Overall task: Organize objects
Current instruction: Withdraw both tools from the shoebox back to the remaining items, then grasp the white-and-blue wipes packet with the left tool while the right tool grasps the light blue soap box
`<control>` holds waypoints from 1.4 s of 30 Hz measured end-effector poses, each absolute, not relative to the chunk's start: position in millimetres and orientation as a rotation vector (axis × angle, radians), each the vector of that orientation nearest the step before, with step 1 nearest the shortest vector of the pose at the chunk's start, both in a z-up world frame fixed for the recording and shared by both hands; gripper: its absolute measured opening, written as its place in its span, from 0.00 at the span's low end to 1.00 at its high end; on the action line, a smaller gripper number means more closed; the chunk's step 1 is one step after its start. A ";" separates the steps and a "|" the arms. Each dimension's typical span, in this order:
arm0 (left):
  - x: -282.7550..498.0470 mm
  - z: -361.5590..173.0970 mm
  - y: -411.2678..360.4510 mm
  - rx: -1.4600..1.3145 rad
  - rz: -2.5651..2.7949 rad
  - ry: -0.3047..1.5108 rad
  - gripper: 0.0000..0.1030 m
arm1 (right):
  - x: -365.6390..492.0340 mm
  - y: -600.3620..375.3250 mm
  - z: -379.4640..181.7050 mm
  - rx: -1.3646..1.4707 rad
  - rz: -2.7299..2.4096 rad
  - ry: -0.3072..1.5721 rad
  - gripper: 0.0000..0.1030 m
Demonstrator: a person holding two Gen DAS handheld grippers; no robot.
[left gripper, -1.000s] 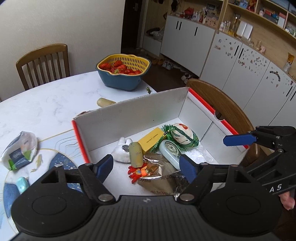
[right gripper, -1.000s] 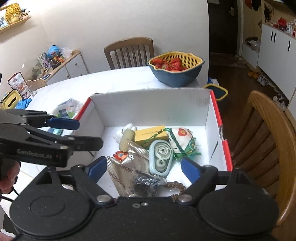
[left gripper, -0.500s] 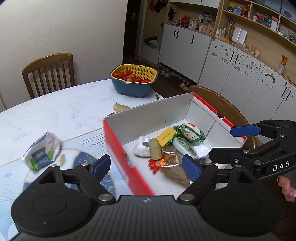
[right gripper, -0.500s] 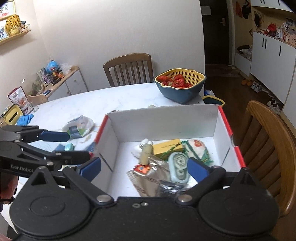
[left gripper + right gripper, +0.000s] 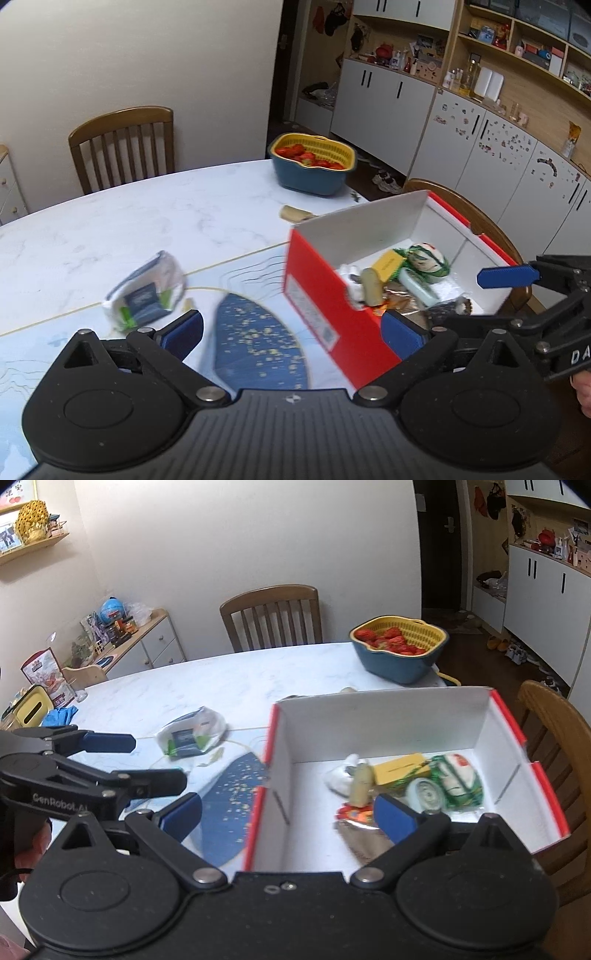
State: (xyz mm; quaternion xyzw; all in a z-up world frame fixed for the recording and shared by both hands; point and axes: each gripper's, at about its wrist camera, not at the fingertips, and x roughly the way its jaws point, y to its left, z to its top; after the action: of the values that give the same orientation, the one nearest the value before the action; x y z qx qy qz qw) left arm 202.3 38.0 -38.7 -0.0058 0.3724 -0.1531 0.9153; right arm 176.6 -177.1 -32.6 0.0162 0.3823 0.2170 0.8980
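Observation:
A red and white cardboard box stands on the table at its right edge. It holds several items: a yellow packet, a green-netted ball, a pale bottle and foil wrappers. A white tissue pack lies on the table left of the box. My left gripper is open and empty, above the table just left of the box. My right gripper is open and empty over the box's near left wall.
A blue basin with a yellow strainer of strawberries stands at the far table edge. A small beige item lies behind the box. Wooden chairs stand at the far side and right of the table.
Both grippers have pulled back and up and swung left away from the box's inside. The tissue pack and the box's red outer side have come into view. Both stay open.

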 end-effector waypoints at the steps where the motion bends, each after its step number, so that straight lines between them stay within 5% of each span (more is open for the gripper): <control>1: 202.9 -38.9 44.2 -0.016 -0.315 0.765 1.00 | 175.9 -171.3 -33.1 0.033 0.451 0.794 0.96; 23: 253.0 -63.4 158.5 -0.017 -0.283 0.771 1.00 | 191.7 -45.8 -54.9 -0.033 0.509 0.840 0.96; 42: 331.5 -128.6 174.4 0.002 -0.339 0.844 1.00 | 242.4 35.3 -121.4 -0.135 0.530 0.902 0.90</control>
State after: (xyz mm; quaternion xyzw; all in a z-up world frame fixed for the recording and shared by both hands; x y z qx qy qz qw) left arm 331.5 174.4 -128.6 0.0007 0.4074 -0.1637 0.8985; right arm 242.4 35.3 -121.4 -0.0644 0.4303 0.2529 0.8641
